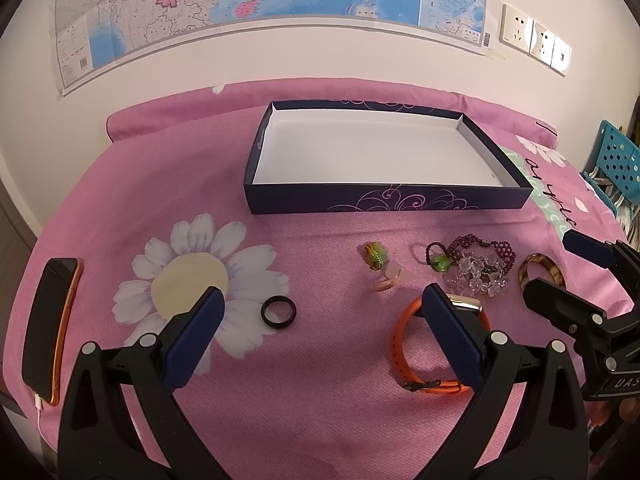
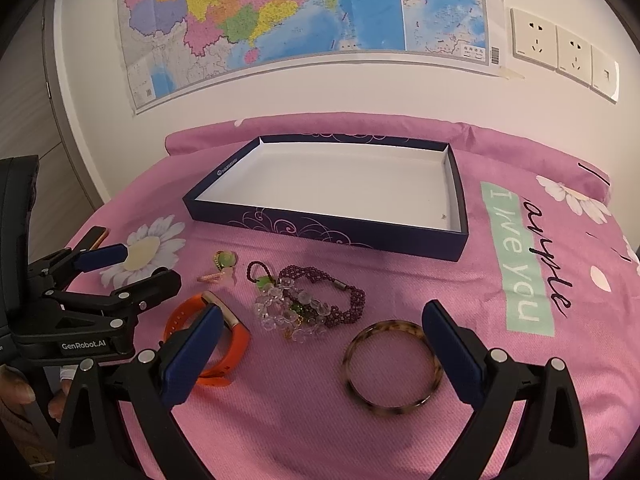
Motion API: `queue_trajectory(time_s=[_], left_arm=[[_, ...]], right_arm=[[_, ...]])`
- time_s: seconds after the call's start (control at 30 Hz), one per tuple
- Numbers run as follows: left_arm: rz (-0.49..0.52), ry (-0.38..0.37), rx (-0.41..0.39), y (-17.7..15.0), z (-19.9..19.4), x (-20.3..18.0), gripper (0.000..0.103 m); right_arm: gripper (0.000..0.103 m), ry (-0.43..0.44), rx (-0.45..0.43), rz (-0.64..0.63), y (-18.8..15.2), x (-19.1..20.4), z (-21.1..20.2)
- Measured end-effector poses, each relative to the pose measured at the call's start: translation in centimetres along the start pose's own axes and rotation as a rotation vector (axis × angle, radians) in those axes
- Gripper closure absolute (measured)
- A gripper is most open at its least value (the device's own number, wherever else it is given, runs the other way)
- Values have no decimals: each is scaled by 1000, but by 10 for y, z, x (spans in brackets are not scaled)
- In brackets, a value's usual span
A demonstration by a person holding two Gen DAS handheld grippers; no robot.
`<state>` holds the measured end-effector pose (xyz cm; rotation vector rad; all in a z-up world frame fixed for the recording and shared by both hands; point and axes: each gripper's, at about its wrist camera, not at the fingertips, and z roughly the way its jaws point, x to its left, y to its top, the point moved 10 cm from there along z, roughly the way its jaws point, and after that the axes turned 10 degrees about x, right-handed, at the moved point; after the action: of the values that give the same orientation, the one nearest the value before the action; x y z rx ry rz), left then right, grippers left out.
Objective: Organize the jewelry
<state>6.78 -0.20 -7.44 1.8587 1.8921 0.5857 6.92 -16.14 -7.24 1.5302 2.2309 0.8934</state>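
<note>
An empty dark purple box with a white inside lies on the pink cloth. In front of it lie a black ring, an orange wristband, a green-and-pink charm, a purple bead bracelet with clear crystal beads, and a tortoiseshell bangle. My left gripper is open above the ring and wristband. My right gripper is open above the bangle and beads. Both are empty.
A phone in an orange case lies at the cloth's left edge. A teal perforated basket stands at the right. A map and wall sockets are on the wall behind.
</note>
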Motion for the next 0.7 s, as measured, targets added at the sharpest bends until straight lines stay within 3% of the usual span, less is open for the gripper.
queue_trajectory(time_s=[0.7], left_arm=[[1, 1, 0, 0, 0, -1, 6]], right_arm=[[7, -3, 10, 0, 0, 1, 3]])
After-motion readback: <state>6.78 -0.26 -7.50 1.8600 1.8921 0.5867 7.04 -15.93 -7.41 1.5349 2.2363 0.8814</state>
